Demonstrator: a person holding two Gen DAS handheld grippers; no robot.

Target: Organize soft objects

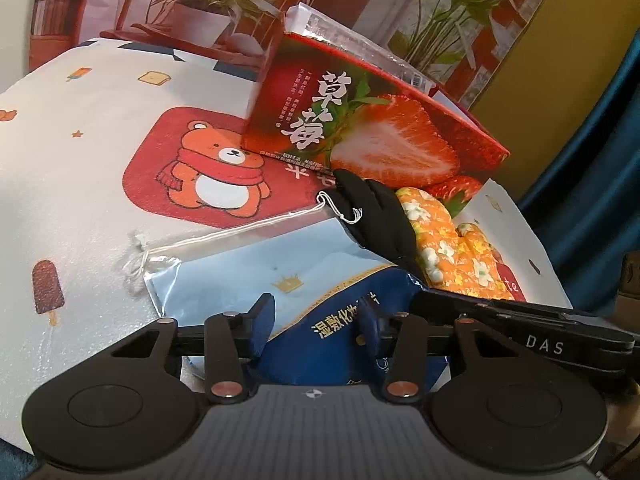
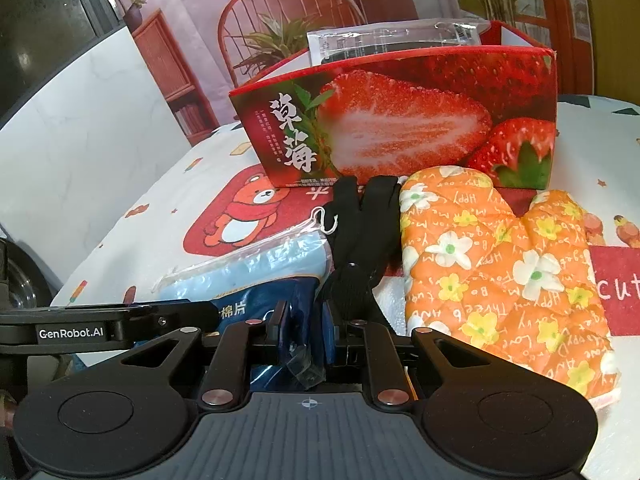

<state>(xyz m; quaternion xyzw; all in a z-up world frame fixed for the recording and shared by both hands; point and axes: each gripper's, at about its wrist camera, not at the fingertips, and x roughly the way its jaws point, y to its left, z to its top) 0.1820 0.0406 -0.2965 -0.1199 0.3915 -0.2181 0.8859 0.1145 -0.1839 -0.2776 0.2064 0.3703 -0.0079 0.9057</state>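
**Both grippers on the blue cotton-pad bag**

From the left wrist camera, the left gripper had its fingers about half apart with the near edge of the blue cotton-pad bag between them; whether the pads pressed it I could not tell. The bag's white drawstring trailed toward ten o'clock over the cartoon-print tablecloth. A black glove lay at one o'clock from the bag, an orange flowered oven mitt just beside it at two o'clock. The red strawberry box stood behind, at twelve.

From the right wrist camera, the right gripper was nearly closed, pinching the bag's dark blue corner. The glove lay at twelve, touching the bag; the mitt spread at two o'clock; the box stood beyond, a clear packet sticking up from it.
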